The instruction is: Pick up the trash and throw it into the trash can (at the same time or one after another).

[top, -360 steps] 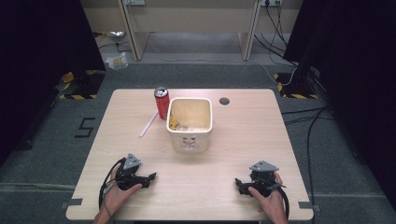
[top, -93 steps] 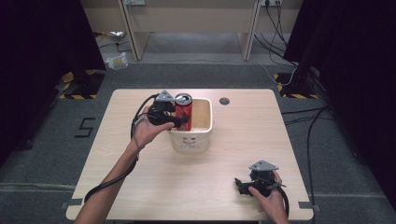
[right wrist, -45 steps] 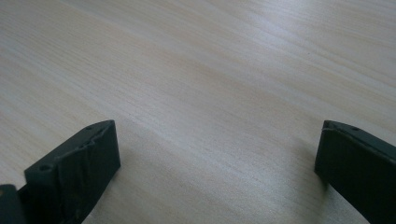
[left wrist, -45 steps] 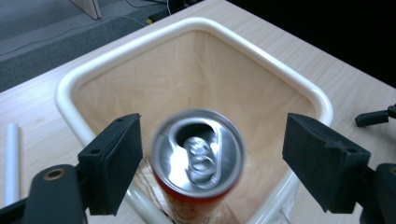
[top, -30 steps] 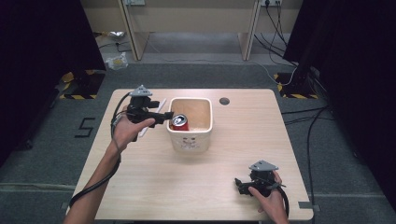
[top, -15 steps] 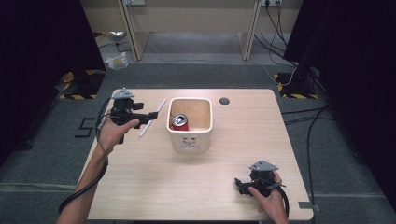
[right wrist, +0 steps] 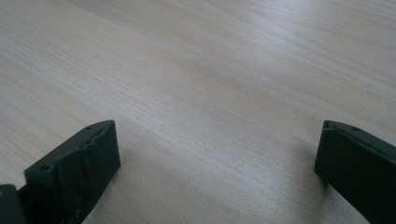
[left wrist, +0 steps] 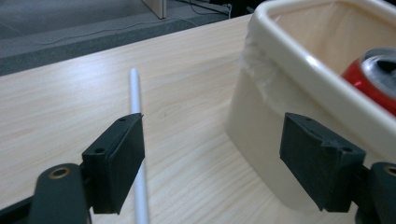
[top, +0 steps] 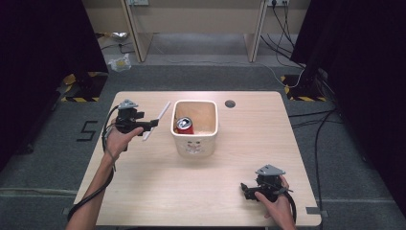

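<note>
A cream bin (top: 194, 141) stands mid-table with a red can (top: 184, 125) lying tilted inside it. A white straw (top: 157, 120) lies on the wood just left of the bin. My left gripper (top: 153, 123) hovers low over the straw and points toward the bin. In the left gripper view it (left wrist: 214, 136) is open, and its jaws have just been closing a little with nothing pressed between them. There the straw (left wrist: 136, 93) runs under the left jaw, with the bin wall (left wrist: 261, 121) and the can (left wrist: 373, 74) to the right. My right gripper (top: 245, 189) rests near the front right edge, open (right wrist: 217, 140) over bare wood.
A dark round cable hole (top: 230, 103) sits in the tabletop (top: 158, 187) behind the bin. Grey carpet, desk legs and cables surround the table.
The left gripper has drawn back leftward from the bin and sunk toward the straw. The can stays in the bin. The right gripper has not moved.
</note>
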